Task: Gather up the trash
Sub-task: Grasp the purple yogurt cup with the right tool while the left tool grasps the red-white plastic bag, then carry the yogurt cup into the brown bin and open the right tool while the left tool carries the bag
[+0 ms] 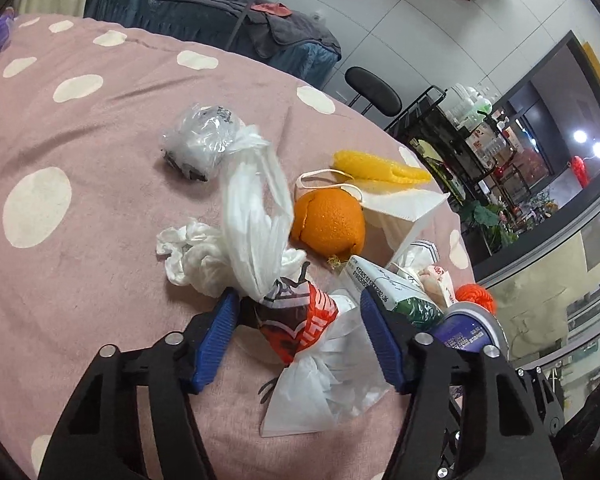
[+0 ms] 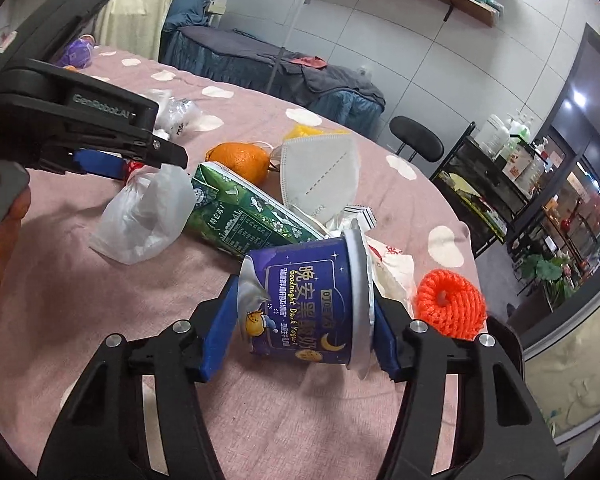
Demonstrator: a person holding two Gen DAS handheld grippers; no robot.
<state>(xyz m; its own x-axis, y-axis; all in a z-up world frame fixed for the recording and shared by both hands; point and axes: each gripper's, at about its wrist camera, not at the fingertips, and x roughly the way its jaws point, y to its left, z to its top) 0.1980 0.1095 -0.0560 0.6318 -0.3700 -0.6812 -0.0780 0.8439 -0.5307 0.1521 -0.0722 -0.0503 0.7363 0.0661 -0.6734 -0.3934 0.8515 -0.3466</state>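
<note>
Your right gripper (image 2: 300, 320) has its jaws partly closed around the dark blue yogurt cup (image 2: 306, 300), which lies on its side at lower centre of the right wrist view; one blue pad meets the crumpled base and the other meets the lid rim, so it looks gripped. Your left gripper (image 1: 296, 328) stands about half open astride the red-and-black wrapper (image 1: 296, 320) and a white plastic bag (image 1: 308, 392) at lower centre of its view. The pads do not visibly press on either, so nothing is held there yet.

The rest of the trash lies loose on the pink dotted tablecloth (image 1: 80, 240): an orange (image 1: 328, 220) at centre, a face mask (image 2: 320, 176) and a green carton (image 2: 244, 216) above the cup, an orange foam net (image 2: 448, 304) at the right, and a clear bag (image 1: 200, 140) at upper centre.

Risks as I judge them: the cup is pinched end to end across its foil lid, so it could crush or pivot out when you lift. The thin bag may slide through your left pads, or drag the tissue (image 1: 192, 256) along. The two grippers sit near each other and could collide.
</note>
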